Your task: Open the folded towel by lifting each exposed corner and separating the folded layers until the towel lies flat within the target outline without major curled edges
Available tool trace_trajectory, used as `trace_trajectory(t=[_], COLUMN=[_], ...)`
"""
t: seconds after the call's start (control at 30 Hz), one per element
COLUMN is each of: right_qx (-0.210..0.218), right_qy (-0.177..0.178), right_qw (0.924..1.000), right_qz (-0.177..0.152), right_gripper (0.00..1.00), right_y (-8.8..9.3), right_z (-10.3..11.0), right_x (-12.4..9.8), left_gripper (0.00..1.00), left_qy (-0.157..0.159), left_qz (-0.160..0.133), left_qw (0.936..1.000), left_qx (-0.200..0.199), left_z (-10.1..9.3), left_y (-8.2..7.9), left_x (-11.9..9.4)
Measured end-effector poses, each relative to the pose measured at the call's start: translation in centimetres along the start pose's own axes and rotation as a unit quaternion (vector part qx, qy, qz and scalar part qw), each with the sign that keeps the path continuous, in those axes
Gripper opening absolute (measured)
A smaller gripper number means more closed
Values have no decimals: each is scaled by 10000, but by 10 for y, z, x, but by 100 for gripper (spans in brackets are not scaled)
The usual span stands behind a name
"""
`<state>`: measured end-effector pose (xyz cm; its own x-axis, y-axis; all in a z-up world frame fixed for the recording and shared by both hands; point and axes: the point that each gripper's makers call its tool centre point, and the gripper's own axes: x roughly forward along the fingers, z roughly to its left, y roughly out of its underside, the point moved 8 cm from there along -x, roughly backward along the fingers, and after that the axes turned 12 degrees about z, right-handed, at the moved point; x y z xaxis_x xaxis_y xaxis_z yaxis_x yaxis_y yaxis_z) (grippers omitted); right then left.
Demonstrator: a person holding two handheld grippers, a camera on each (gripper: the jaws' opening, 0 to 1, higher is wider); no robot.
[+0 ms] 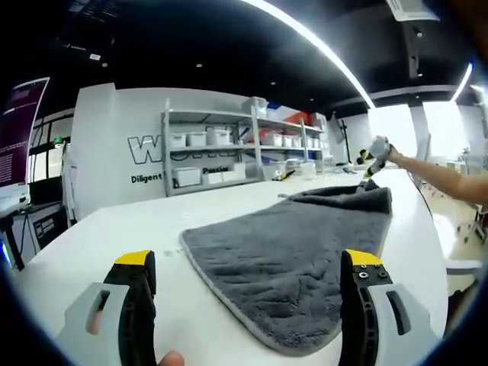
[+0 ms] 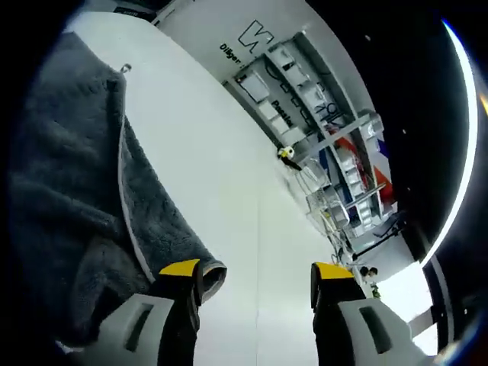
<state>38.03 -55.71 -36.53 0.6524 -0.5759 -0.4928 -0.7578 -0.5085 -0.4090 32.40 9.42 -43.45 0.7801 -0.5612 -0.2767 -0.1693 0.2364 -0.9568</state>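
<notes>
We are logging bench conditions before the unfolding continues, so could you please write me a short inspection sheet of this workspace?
Surface: white table, bare around the cloth.
Job's things: grey towel, mostly spread, far edge bunched and a corner curled.
Clutter: nothing seen on the table.
Grippers: left gripper open above the towel's near edge; right gripper open beside the curled corner.
Cables: nothing seen.
Surroundings: shelves with white bins, wall lettering, ceiling light strip.
</notes>
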Motion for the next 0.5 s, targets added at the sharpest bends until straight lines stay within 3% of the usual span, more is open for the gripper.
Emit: trace_trajectory(t=[0.1,0.2,0.37,0.5], right_qx=[127,452,703,980], right_qy=[-123,-538,-845,-1224], right_qw=[9997,9963,9910,9821], right_qz=[-183,-503,-763,-1044], right_gripper=[63,68,89,96], right_y=[-4,-10,-21,-31], right_z=[2,11,26,44], right_x=[-15,-28,-49,-71], left_gripper=[99,99,99,99], left_qy=[-2,-2,-6,-15], left_qz=[7,12,81,79], left_qw=[10000,10000,10000,10000], left_qx=[-5,-7,29,11], left_z=[2,2,1,3], left_y=[0,0,1,1], left_x=[1,1,1,1])
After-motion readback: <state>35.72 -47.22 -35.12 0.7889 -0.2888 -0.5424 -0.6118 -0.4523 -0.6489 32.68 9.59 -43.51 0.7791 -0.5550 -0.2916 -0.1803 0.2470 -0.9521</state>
